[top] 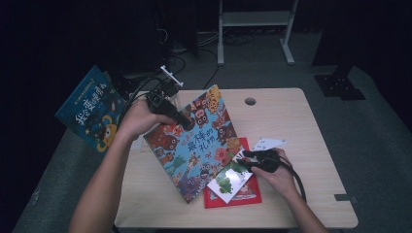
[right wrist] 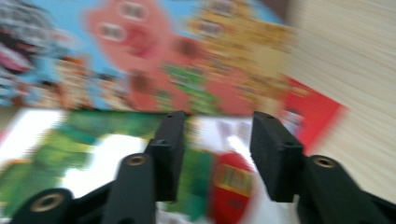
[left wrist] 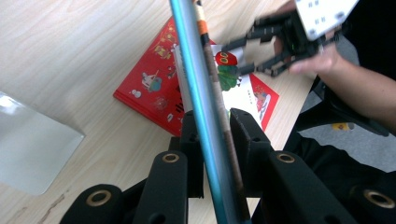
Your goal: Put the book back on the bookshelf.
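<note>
The wooden table [top: 301, 145] carries the whole work area. The largest item is the blue picture book [top: 194, 141] with cartoon animals on its cover; it stands tilted, its lower corner on the table and its upper edge clamped in the left gripper [top: 176, 118]. In the left gripper view that book [left wrist: 205, 116] runs edge-on between the two black jaws, which press on it from both sides.

Beneath its lower corner lies a red book [top: 243, 194], flat on the table. On the red book rests a smaller white book with a green caterpillar [top: 228, 180]. The right gripper [top: 245, 156] sits at this white book's upper corner; its jaws stand apart with nothing between them (the right gripper view is heavily blurred, so contact with the cover cannot be told).

A dark blue book [top: 92, 109] stands off the table's left edge; what supports it is hidden in shadow. A small white card [top: 268, 143] lies just beyond the right hand.
</note>
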A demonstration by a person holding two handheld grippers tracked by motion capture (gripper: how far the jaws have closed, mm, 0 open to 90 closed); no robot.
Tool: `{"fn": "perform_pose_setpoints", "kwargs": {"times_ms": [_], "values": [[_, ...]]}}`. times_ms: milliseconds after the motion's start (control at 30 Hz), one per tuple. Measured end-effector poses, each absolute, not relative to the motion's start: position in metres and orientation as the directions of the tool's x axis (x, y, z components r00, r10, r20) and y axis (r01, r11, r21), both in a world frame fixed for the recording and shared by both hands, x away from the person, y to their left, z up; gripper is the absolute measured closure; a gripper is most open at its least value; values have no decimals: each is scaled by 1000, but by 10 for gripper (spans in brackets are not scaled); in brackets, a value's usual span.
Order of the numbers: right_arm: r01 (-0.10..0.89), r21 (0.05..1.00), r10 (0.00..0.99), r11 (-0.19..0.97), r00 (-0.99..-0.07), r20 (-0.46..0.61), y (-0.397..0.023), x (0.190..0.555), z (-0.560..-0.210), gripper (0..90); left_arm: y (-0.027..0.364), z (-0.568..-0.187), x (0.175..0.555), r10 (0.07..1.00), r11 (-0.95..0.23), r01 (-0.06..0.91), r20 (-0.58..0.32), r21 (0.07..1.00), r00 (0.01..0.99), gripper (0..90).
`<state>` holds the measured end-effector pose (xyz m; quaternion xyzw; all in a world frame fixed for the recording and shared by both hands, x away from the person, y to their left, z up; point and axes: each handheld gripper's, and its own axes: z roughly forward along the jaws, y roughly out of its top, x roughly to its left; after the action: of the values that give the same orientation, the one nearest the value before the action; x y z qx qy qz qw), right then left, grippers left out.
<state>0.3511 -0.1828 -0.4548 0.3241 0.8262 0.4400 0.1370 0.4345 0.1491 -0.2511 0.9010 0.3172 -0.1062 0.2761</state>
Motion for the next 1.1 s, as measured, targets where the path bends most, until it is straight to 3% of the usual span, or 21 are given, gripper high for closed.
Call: {"fn": "perform_pose_setpoints", "kwargs": {"times_ms": [133,367,633,767,1100], "values": [[451,808,727,379,-685,42,-204,367,-454,403,148,-244,431,521,-656,624,-342,426,782,775],[494,807,832,324,-554,5,-242,396,-460,346,149,-232,424,526,-679,602,-294,421,798,803],[547,780,889,302,-457,-24,-260,413,-470,266,158,-224,416,566,-692,592,-198,413,800,805],[580,757,911,300,-410,-47,-266,420,-476,234,168,-219,411,573,-683,599,-201,418,794,805],[613,745,924,261,-382,-9,-272,426,-485,174,208,-214,398,617,-626,636,-213,451,757,805]]}}
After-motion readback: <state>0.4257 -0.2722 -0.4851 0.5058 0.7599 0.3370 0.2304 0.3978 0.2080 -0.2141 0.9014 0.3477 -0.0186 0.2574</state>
